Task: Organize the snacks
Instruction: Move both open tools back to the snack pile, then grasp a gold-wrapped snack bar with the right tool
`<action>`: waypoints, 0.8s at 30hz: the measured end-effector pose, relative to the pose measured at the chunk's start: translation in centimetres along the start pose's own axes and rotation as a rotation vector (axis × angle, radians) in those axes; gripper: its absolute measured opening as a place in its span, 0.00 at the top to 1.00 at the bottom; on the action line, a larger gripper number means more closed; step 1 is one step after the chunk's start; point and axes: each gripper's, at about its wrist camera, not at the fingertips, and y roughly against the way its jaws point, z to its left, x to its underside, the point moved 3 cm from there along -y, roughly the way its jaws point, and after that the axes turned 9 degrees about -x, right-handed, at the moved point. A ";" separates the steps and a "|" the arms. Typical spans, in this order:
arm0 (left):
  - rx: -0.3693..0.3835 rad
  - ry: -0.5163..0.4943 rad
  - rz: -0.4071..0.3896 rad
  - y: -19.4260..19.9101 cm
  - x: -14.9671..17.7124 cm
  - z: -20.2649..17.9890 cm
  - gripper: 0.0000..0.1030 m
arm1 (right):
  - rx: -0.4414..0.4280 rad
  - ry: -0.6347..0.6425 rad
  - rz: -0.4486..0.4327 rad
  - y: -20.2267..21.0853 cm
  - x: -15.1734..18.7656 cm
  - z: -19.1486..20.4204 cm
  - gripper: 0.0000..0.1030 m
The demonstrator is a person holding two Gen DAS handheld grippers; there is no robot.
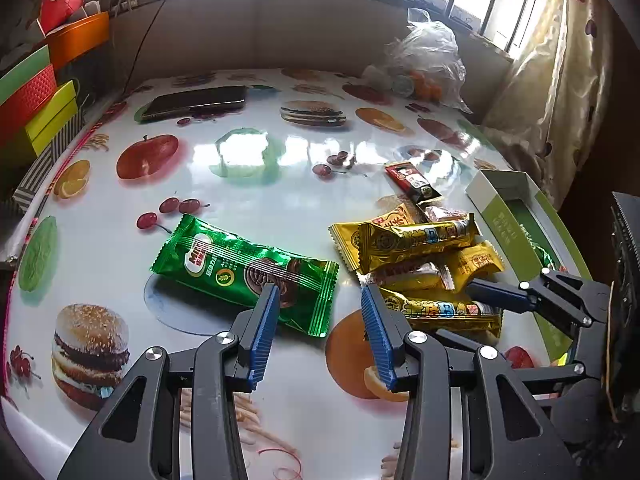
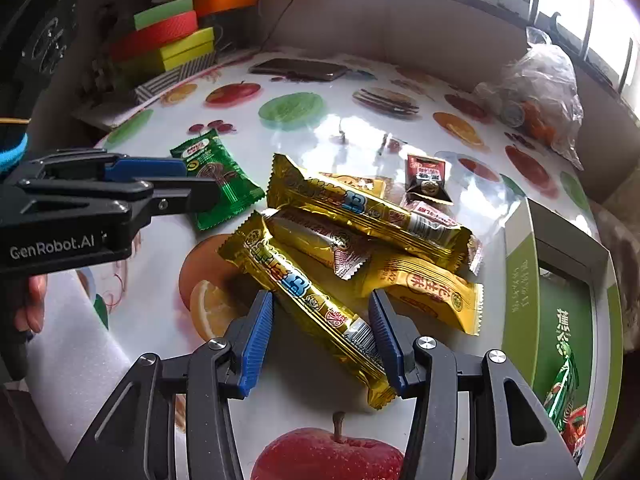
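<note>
Hovering over a glossy desk (image 1: 280, 184) printed with fruit and burgers, the left claw (image 1: 320, 296) has its blue pads spread, with nothing between them. Its left pad sits over the near right end of the green Milo wrapper (image 1: 244, 268), which lies flat on the desk just left of the snack heap; whether the pad touches the wrapper cannot be told.

The right claw (image 2: 322, 304) points down at the heap of gold snack bars (image 2: 360, 240), its pads also spread. The nearest gold bar (image 2: 308, 300) lies slantwise between them, its lower end close to the right pad, but the pads do not press on it. A second long gold bar (image 2: 360, 204) lies across the top of the heap, with a yellow peanut-candy packet (image 2: 432, 296) to the right and a silver-ended packet (image 2: 328, 248) in the middle. A small dark red sachet (image 2: 426, 176) sits behind the heap, apart from it.

At the desk's right edge stands an open green and white box (image 2: 520, 272), and a green packet (image 2: 564, 384) and something red already lie in its near end.

Farther back on the desk are a dark phone (image 1: 196, 102) and a clear plastic bag (image 1: 428, 60) holding oranges. Coloured boxes (image 2: 168, 40) are stacked off the far left edge, and a person's fingers (image 2: 32, 304) show under the left claw's handle in the right wrist view
</note>
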 end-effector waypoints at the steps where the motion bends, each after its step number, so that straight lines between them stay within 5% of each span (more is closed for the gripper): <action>1: 0.000 -0.002 -0.001 0.0 0.0 0.0 0.57 | 0.003 0.005 0.005 -0.1 0.0 0.0 0.52; 17: -0.068 0.073 0.038 -1.2 -0.4 2.8 0.57 | -0.021 -0.035 -0.007 0.9 1.0 0.6 0.74; 24: -0.079 0.106 0.074 -2.9 -1.1 2.6 0.57 | -0.033 -0.073 -0.029 1.7 1.6 0.6 0.75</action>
